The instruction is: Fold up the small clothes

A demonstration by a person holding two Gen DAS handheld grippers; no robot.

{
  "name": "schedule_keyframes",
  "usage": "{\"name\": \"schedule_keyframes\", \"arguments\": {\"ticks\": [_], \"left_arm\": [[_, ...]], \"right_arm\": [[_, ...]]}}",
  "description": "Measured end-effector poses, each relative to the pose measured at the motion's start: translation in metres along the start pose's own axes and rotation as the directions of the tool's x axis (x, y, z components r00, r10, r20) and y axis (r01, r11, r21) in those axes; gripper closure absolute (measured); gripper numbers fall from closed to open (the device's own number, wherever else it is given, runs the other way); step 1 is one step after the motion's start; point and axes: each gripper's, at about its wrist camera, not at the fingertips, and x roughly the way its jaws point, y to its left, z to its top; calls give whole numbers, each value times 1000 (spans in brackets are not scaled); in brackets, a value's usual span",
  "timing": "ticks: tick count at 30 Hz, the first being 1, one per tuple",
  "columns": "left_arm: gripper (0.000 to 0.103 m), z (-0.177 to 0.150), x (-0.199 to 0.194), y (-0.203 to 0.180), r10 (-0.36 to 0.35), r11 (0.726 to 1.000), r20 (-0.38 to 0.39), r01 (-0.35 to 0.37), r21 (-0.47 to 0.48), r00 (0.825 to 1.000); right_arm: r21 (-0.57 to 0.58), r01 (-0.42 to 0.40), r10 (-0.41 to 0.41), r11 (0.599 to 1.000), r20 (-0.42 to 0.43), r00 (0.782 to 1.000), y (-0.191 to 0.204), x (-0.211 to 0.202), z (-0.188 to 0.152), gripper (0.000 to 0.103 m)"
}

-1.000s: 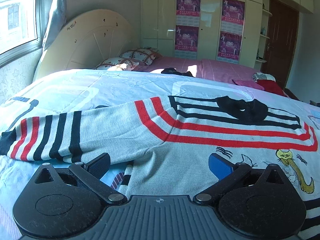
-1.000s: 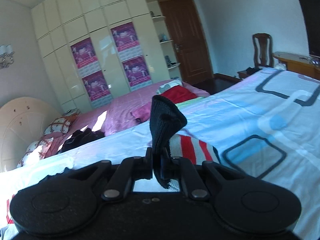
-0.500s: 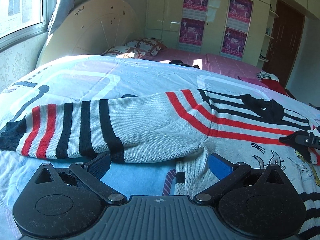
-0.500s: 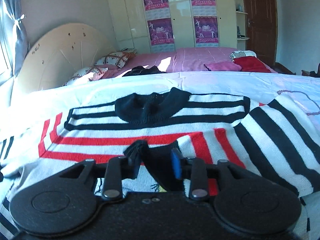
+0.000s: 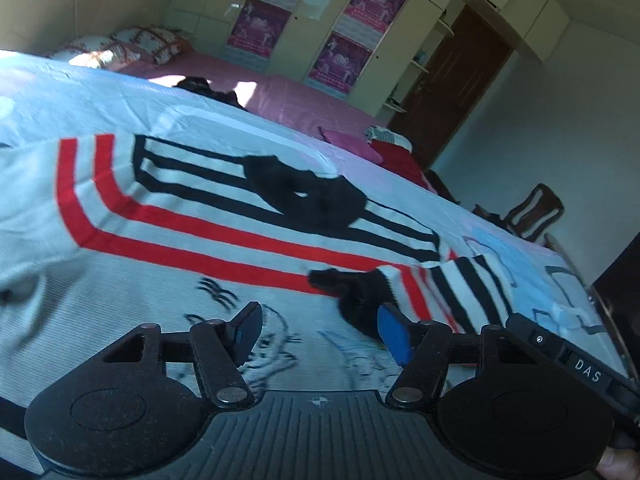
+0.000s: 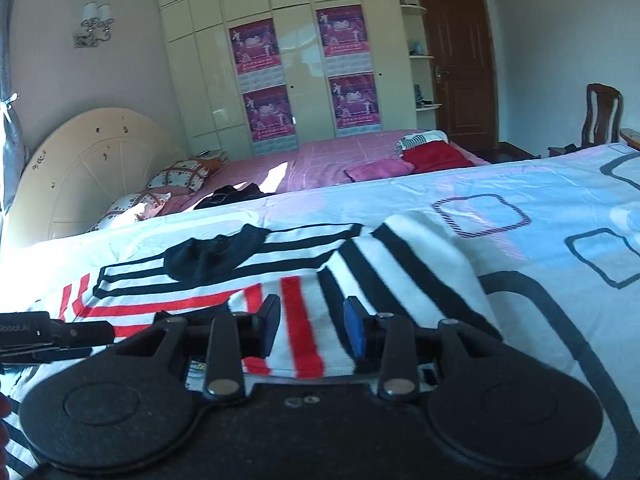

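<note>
A small grey knit sweater [image 5: 132,264] with red and black stripes, a black collar [image 5: 304,196] and cartoon drawings lies flat on the bed. Its right sleeve [image 5: 452,292] is folded across the chest, black cuff [image 5: 352,292] toward the middle. My left gripper [image 5: 318,330] is open and empty just above the sweater's front, near the cuff. My right gripper [image 6: 312,326] is open and empty over the folded sleeve [image 6: 384,272]; the collar [image 6: 216,256] lies beyond it. The right gripper's body shows at the edge of the left wrist view [image 5: 568,360].
The sweater lies on a white and blue patterned bedsheet [image 6: 540,216]. Behind is a pink bed [image 6: 328,156] with pillows, dark clothes and red and pink clothes. A wardrobe with posters [image 6: 304,68], a door and a wooden chair [image 6: 602,116] stand beyond.
My right gripper carried the sleeve cuff across the sweater's chest, laid it down and opened. My left gripper swung right from the left sleeve to the sweater's front.
</note>
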Motion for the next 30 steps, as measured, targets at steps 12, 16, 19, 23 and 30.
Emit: {"name": "schedule_keyframes", "arguments": {"ticks": [12, 16, 19, 23, 30], "left_arm": [[98, -11, 58, -27, -85, 993, 5, 85, -86, 996], [99, 4, 36, -24, -52, 998, 69, 53, -21, 996], [99, 16, 24, -7, -7, 1000, 101, 7, 3, 995], [99, 25, 18, 25, 44, 999, 87, -46, 25, 995], [98, 18, 21, 51, 55, 995, 54, -59, 76, 997]], "right_arm": [[99, 89, -89, 991, -10, 996, -56, -8, -4, 67], [120, 104, -104, 987, -6, 995, -59, -7, -2, 67], [121, 106, -106, 987, -14, 994, -57, -3, -1, 67], [106, 105, -100, 989, -44, 994, -51, 7, -4, 67], [101, 109, -102, 989, -75, 992, -45, 23, -7, 67]]}}
